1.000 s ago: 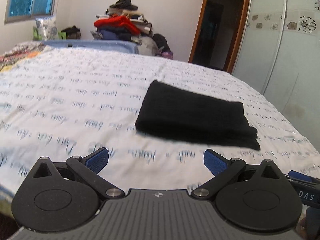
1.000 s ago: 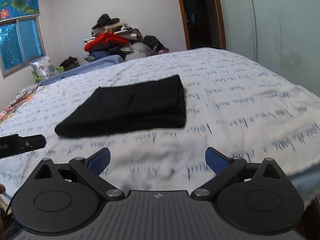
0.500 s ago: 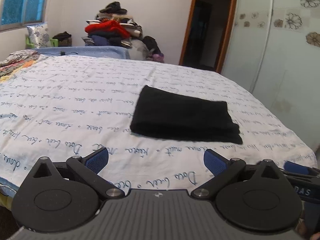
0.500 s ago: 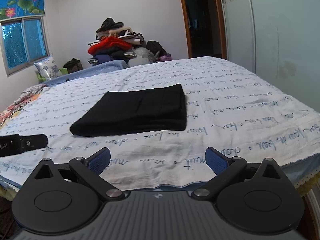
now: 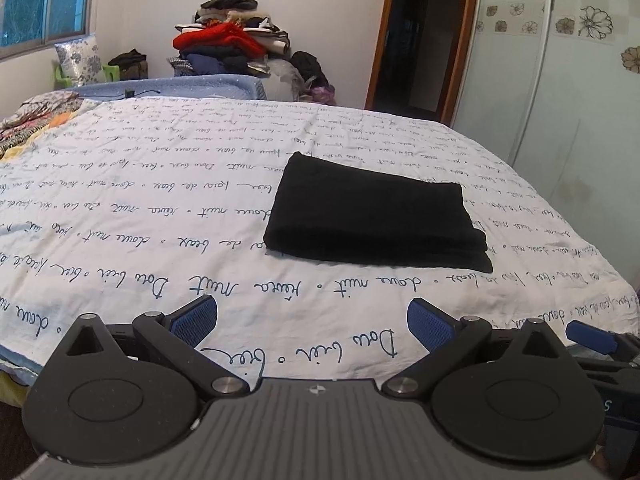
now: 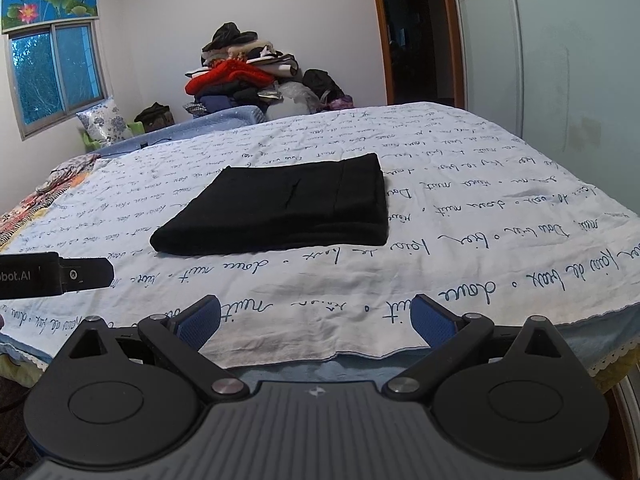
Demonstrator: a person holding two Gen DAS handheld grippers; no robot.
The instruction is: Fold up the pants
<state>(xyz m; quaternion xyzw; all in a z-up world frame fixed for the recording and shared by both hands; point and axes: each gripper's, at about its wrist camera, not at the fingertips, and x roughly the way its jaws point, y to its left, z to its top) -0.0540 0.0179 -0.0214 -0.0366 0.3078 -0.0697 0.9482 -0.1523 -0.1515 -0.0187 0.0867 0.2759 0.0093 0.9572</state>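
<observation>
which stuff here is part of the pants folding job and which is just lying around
Part of the job:
black pants, folded flat on the bed sheet
left gripper, open, empty
right gripper, open, empty

Just lying about:
clothes pile beyond the bed
flowered pillow by the window
patterned blanket at the bed's left edge

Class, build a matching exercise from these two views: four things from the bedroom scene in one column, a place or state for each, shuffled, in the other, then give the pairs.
Things
1. black pants
2. left gripper
3. clothes pile
4. window

Places or states
A. heaped against the far wall
B. open, holding nothing
C. set in the left wall
D. folded flat on the bed sheet

Pairs: 1-D, 2-B, 3-A, 4-C
</observation>
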